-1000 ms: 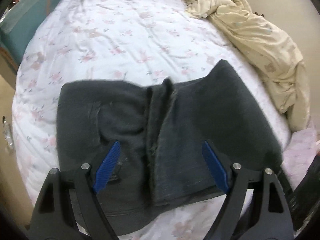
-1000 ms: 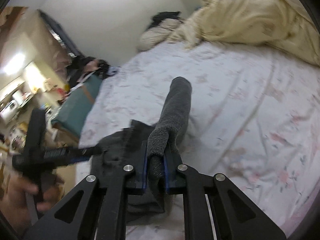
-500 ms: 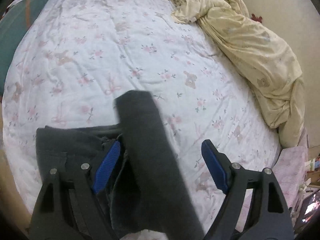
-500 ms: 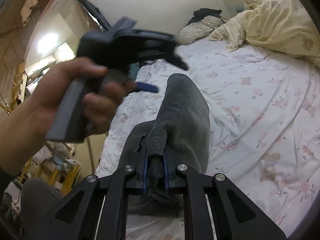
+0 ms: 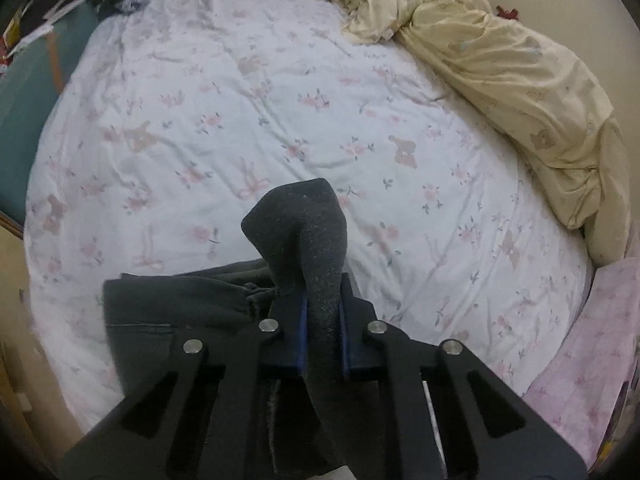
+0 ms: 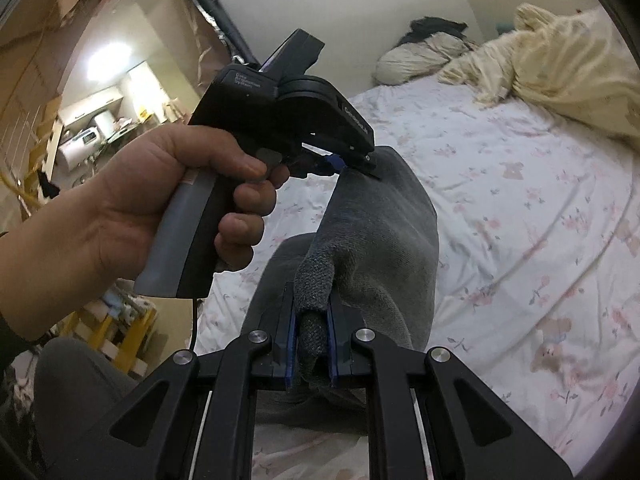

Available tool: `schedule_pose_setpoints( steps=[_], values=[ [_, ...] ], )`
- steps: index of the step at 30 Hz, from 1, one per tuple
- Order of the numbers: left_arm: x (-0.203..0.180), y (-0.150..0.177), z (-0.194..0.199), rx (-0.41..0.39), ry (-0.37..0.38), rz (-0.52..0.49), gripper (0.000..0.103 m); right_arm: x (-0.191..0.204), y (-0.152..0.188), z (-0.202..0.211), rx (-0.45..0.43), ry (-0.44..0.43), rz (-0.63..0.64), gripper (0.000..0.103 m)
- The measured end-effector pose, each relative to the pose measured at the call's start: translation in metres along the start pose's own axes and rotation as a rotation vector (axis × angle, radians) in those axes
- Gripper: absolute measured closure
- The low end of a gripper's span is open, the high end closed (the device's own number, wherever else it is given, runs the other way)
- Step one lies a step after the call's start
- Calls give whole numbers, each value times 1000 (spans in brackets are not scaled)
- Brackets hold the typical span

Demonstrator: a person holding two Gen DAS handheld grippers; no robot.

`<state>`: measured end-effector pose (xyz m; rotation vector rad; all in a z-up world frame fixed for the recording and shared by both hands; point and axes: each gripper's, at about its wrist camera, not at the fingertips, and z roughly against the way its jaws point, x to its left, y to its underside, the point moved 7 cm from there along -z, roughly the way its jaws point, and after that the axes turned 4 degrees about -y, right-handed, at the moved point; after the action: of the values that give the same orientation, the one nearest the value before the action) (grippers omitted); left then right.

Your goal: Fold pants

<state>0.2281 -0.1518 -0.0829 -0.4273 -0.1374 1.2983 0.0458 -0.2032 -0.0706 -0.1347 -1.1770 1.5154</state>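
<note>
Dark grey pants (image 5: 168, 304) lie partly on the bed's near edge, with one strip of them (image 5: 300, 220) lifted off the sheet. My left gripper (image 5: 322, 308) has its jaws closing, and the blue pads press on that raised strip. In the right wrist view a hand (image 6: 152, 200) holds the left gripper (image 6: 352, 164) at the far end of the same grey strip (image 6: 384, 240). My right gripper (image 6: 312, 320) is shut on the near end of the pants, a knitted cuff bunched between its pads.
The white floral bed sheet (image 5: 280, 100) spreads out ahead. A crumpled yellow duvet (image 5: 520, 80) runs along the right side, with a pillow (image 6: 416, 60) at the head. A teal box (image 5: 24, 92) stands left of the bed, pink floral cloth (image 5: 592, 340) at right.
The pants went from lying flat to one strip raised. My left gripper, wide open before, has closed on that strip. Both hands moved across the bed and up a little.
</note>
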Motion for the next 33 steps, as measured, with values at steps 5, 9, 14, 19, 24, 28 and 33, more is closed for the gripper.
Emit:
schedule_pose_setpoints(
  steps=[5,9,14,19,24,28,33],
  values=[
    [31,6,30,-37,8,-6,94,36,1,-12,29,-37,60,90],
    [72,18,40,-41,-9,-2,94,70,12,-39,90,-53,109,90],
    [140,51,36,-19,-53,21,94,114,38,-83,172,-56,205,90],
    [192,90,-2,43,-78,57,94,142,80,-134,303,27,319,89],
    [219,106,-29,128,-96,84,94,157,104,-153,443,-2,352,80],
    [220,102,-35,98,-97,71,94,157,86,-115,392,-87,327,50],
    [216,100,-42,113,-154,32,92,97,43,-85,226,80,213,56]
  ],
)
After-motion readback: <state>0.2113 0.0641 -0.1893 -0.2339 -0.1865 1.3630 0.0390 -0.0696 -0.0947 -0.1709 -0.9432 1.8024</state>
